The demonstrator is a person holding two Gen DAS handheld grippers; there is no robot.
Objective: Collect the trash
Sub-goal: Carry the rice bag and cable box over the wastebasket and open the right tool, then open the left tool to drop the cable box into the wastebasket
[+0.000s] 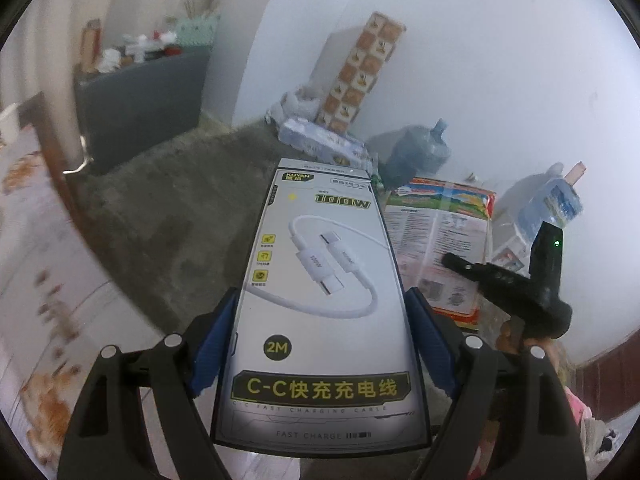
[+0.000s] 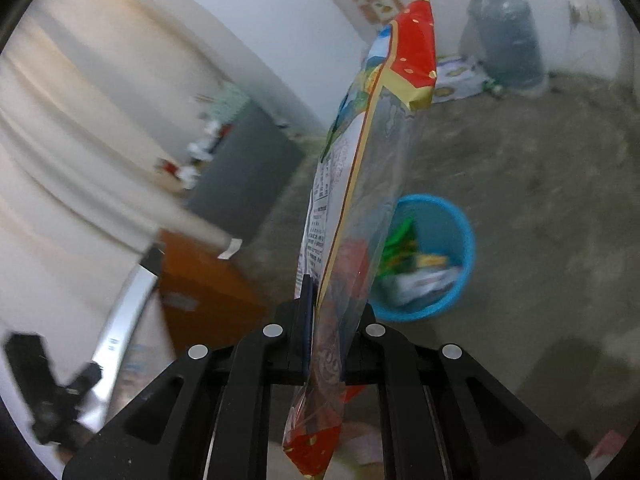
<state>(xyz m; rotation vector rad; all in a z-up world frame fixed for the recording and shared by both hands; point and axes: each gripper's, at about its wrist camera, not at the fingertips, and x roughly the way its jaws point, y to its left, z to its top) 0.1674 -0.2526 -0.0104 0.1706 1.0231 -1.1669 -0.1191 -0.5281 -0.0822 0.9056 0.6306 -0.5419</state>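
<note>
Left gripper (image 1: 320, 344): jaws wide, clamping a charging-cable box (image 1: 320, 300) flat by its long edges. Right gripper (image 2: 332, 320): nearly shut, pinching an empty snack bag (image 2: 360, 200). I am carrying both to the blue bin (image 2: 460, 248) on the floor, already holding wrappers. Next: bring each above its rim and release. A water jug (image 2: 506, 36) is standing well clear.

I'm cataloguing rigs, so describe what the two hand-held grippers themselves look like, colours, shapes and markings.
Both are matte black plastic. The left hand-held gripper has angular linkage arms with round silver pivot pins and blue finger pads. The right hand-held gripper shows the same black linkages and silver pins; seen from the left view, its body carries a small green light. No cables or sleeves show.
</note>
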